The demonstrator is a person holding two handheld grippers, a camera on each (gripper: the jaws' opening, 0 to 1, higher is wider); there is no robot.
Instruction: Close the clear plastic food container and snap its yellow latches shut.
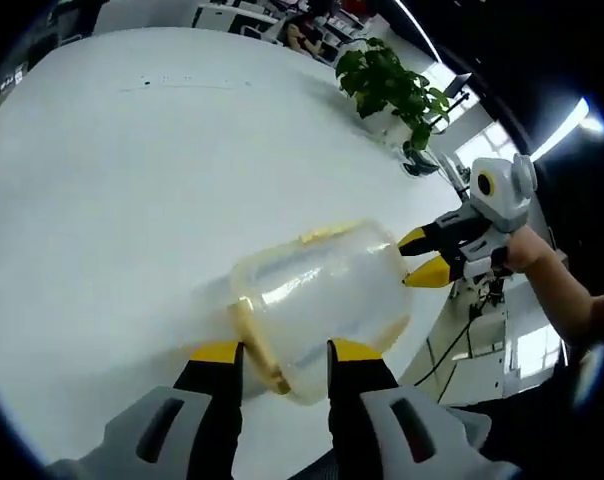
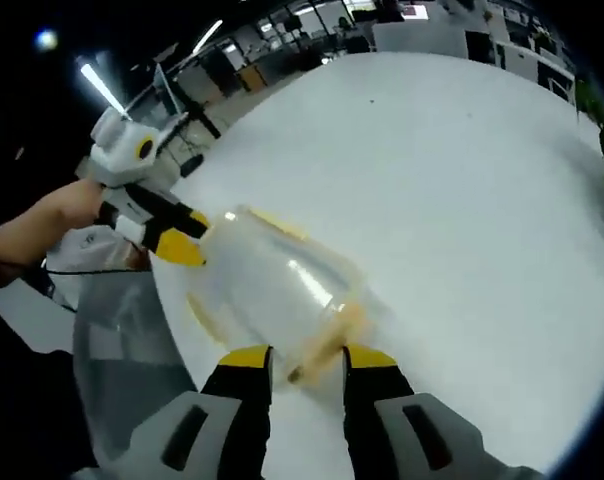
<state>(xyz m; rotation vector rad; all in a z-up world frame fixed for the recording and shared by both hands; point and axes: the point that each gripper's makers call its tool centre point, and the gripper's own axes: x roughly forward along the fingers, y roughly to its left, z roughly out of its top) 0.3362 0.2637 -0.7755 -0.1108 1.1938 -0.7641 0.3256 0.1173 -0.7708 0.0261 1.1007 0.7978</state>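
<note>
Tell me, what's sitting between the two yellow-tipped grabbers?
The clear plastic container sits between them. In the left gripper view, the left gripper is at its near end and the right gripper at its far end.

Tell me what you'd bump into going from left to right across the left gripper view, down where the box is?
Bare white table → yellow latch on the clear plastic food container → yellow tips of the other hand-held gripper → the person's hand holding it.
</note>
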